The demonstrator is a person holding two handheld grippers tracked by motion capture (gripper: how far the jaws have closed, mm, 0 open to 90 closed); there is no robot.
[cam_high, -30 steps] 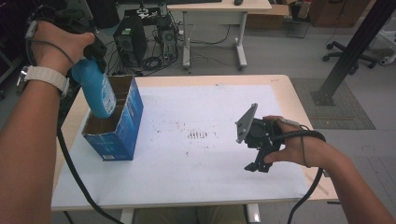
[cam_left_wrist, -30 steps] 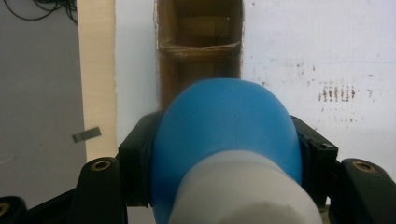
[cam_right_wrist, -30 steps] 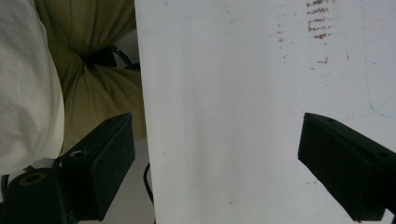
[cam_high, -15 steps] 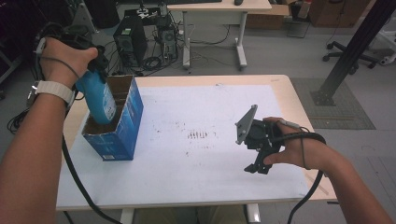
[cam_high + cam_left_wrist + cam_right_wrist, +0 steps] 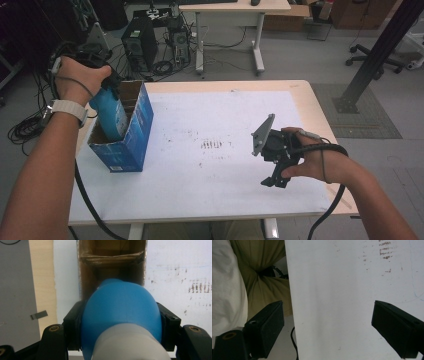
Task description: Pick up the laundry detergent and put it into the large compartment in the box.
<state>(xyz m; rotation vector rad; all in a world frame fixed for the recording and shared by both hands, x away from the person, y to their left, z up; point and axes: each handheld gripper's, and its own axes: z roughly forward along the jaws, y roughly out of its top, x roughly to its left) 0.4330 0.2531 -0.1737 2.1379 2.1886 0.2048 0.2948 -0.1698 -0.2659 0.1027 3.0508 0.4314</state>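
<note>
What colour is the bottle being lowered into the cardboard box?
Blue plastic bottle with a white cap end, clearest in the left gripper view.

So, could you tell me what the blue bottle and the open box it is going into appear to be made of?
Blue bottle: likely plastic, smooth matte skin with a soft sheen and a faint moulding line. Box: cardboard, with brown raw inner walls and flaps and a glossy blue printed outside.

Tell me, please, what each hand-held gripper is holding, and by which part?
The left hand-held gripper clamps the blue bottle on its body just below the white cap. The right hand-held gripper holds nothing.
</note>
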